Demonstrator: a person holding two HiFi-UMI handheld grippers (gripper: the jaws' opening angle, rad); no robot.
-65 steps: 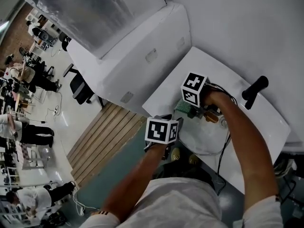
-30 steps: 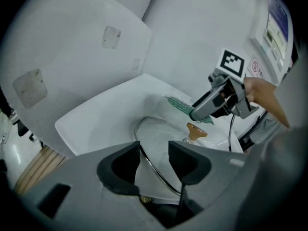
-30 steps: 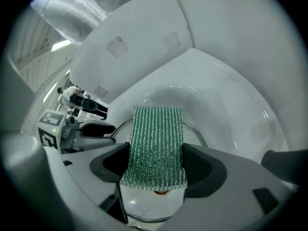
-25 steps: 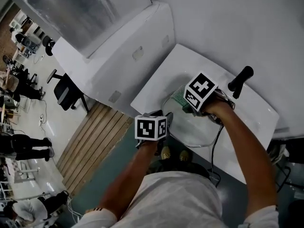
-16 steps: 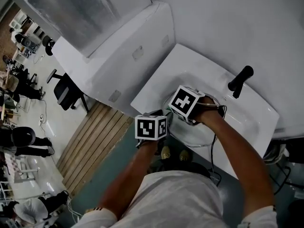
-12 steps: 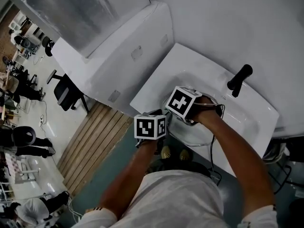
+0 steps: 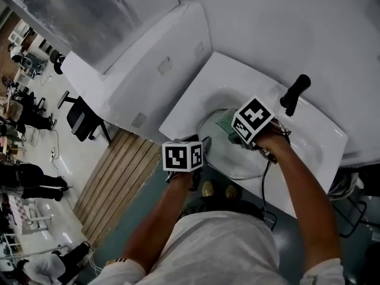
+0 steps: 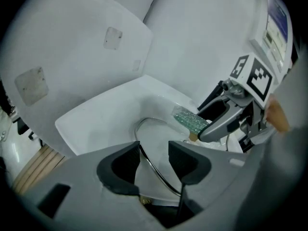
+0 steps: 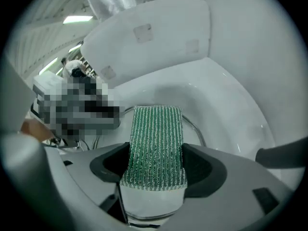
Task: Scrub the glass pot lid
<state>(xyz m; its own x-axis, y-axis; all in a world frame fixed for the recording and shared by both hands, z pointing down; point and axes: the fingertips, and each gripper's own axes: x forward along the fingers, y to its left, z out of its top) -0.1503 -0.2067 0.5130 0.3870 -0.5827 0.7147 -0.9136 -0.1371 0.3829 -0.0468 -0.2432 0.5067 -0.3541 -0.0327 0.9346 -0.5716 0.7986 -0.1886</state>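
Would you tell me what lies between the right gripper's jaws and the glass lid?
A green sponge, clamped in the right gripper, reaches out over the lid. Whether it touches the glass is unclear. The right gripper view shows this best.

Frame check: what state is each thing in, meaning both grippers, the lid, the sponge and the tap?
left gripper: shut on the glass pot lid, at its near rim.
right gripper: shut on the sponge.
glass pot lid: inside the sink, near rim between the left jaws.
sponge: clamped, green side showing, over the lid's far rim; contact unclear.
tap: no water seen running.
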